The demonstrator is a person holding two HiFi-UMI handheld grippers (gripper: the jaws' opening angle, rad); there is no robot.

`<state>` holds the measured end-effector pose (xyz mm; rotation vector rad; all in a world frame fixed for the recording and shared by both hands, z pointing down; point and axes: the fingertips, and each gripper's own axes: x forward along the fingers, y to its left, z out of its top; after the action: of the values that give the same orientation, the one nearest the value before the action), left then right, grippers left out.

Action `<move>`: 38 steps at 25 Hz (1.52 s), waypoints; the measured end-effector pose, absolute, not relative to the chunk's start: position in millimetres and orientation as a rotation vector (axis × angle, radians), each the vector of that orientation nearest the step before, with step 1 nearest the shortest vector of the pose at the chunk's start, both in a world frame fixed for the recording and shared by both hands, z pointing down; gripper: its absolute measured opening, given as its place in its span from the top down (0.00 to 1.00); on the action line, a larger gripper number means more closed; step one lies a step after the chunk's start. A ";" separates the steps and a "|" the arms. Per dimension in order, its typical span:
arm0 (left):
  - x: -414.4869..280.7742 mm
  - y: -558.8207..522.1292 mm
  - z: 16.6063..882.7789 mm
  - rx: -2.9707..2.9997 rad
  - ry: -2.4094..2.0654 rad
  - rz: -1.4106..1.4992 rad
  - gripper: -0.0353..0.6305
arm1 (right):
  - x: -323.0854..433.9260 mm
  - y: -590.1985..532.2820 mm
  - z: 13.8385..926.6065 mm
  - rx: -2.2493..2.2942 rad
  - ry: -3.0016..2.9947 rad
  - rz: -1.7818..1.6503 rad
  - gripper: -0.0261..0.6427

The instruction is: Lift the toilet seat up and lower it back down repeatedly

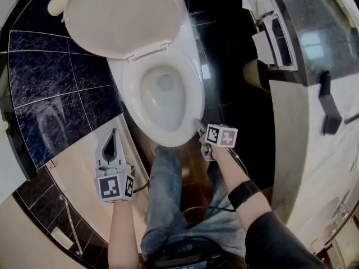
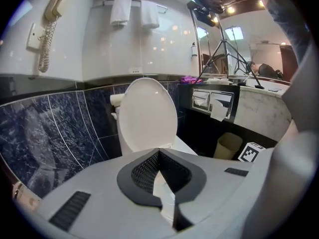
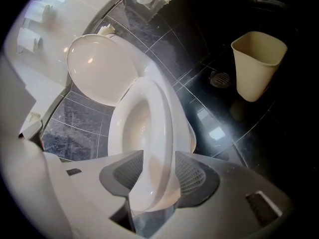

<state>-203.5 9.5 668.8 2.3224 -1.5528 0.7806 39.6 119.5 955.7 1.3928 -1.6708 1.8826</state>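
Here, right hand-held gripper (image 3: 158, 158) spread wide, apparently pinching toilet seat (image 3: 160, 108) rim; left hand-held gripper (image 2: 158, 153) closed, empty.

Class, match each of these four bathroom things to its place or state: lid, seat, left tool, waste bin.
1 lid
2 seat
3 left tool
4 waste bin

A on the dark floor
B between the right tool's jaws
C raised
D jaws together, empty

Pairs: 1-C, 2-B, 3-D, 4-A
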 end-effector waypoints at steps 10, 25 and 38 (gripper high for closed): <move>-217.2 14.1 693.0 2.302 -1.517 0.810 0.95 | 32.0 109.6 971.8 1.448 -1.623 2.061 0.73; -209.4 29.4 708.7 2.286 -1.471 0.826 0.95 | 34.3 109.1 962.8 1.432 -1.580 2.102 0.74; -207.4 100.1 728.6 2.185 -1.323 0.980 0.95 | 39.3 99.1 876.6 1.382 -1.599 2.167 0.77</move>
<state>-207.4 100.1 728.6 2.1852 -1.3233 0.9801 39.3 99.1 876.6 1.3816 -1.5989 2.1670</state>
